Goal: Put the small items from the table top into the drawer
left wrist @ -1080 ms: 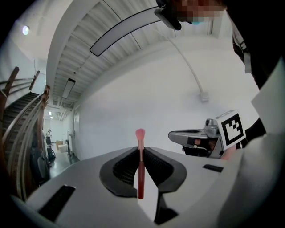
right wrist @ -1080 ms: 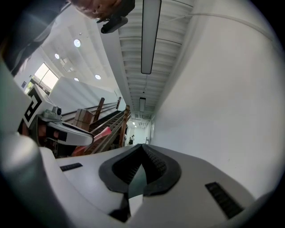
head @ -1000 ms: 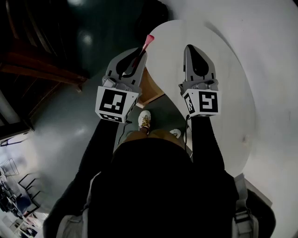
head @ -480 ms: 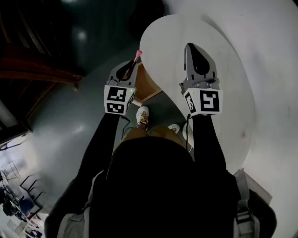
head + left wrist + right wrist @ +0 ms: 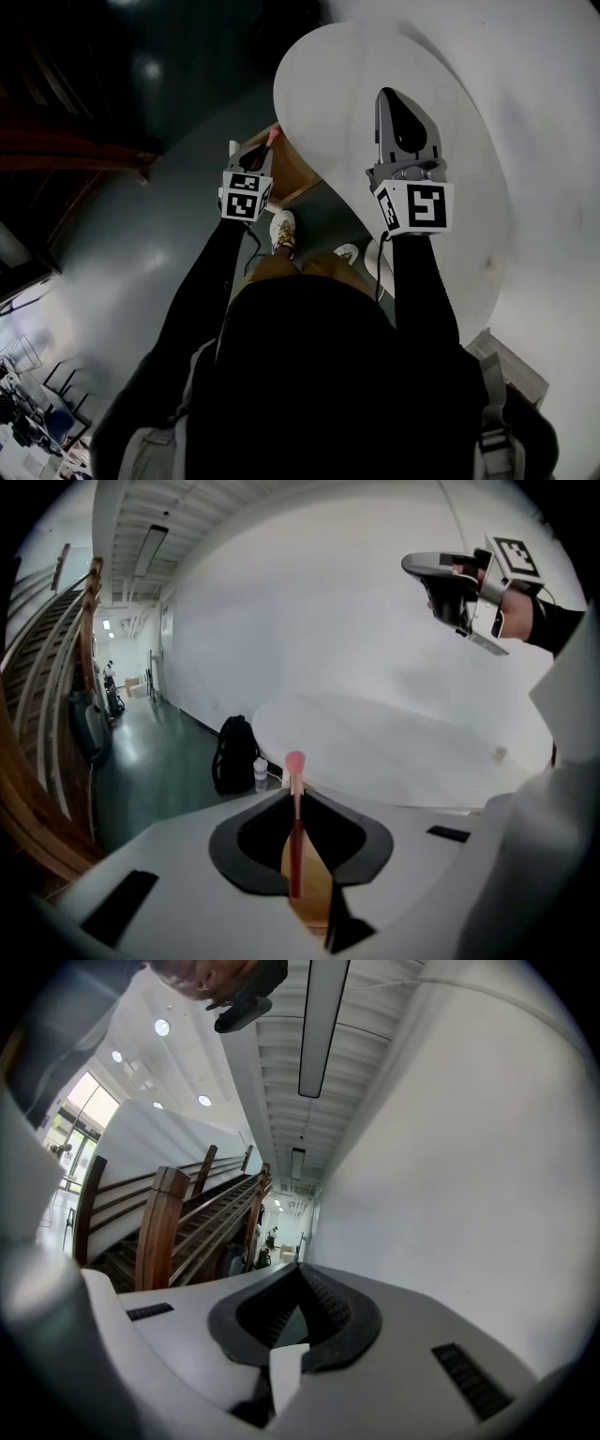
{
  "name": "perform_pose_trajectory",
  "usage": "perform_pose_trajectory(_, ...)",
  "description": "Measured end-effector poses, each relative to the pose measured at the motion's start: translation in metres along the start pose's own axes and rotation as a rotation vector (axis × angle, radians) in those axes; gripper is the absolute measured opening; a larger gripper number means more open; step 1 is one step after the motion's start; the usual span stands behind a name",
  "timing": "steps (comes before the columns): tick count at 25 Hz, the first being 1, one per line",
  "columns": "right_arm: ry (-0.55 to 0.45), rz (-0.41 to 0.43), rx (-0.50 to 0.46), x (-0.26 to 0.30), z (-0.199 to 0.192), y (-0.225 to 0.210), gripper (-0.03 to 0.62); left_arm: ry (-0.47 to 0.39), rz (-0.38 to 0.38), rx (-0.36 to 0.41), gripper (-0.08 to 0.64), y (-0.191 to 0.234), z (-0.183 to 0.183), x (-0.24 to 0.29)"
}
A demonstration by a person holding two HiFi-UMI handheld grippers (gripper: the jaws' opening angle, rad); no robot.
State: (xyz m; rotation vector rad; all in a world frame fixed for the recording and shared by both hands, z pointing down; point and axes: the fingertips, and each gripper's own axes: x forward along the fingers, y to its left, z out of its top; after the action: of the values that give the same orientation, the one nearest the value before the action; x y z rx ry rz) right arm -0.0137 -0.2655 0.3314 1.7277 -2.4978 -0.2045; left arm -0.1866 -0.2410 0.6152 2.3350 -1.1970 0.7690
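Observation:
My left gripper (image 5: 264,143) hangs low beside the white round table (image 5: 328,75), over the open wooden drawer (image 5: 292,174). It is shut on a thin pink stick (image 5: 273,137) with a rounded tip. In the left gripper view the pink stick (image 5: 295,822) stands upright between the closed jaws of the left gripper (image 5: 296,799), and the drawer's wood (image 5: 314,892) shows below. My right gripper (image 5: 390,93) hovers above the table top. In its own view the right gripper (image 5: 300,1274) is shut with nothing in it.
A black backpack (image 5: 232,752) and a small bottle (image 5: 260,772) stand on the floor beyond the table (image 5: 403,752). The person's shoes (image 5: 281,231) are under the table edge. A wooden staircase (image 5: 178,1222) rises at the left.
My left gripper has sunk down and away from the head camera, toward the drawer, with the pink stick still in it. The right gripper has barely moved.

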Motion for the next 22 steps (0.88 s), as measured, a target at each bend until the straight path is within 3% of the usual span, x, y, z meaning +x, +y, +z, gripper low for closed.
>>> perform_pose_trajectory(7, 0.036, -0.022, -0.011, 0.013, -0.010, -0.004, 0.028, 0.119, -0.018, -0.030, 0.055, 0.014, -0.034, 0.032)
perform_pose_trajectory(20, 0.052, -0.070, -0.011, -0.009, -0.014, -0.019, 0.028, 0.131, -0.026, 0.015, 0.057, -0.002, -0.034, 0.041)
perform_pose_trajectory(22, 0.050, -0.070, -0.011, -0.010, -0.013, -0.019, 0.028, 0.139, -0.024, 0.030, 0.122, -0.002, -0.034, 0.042)
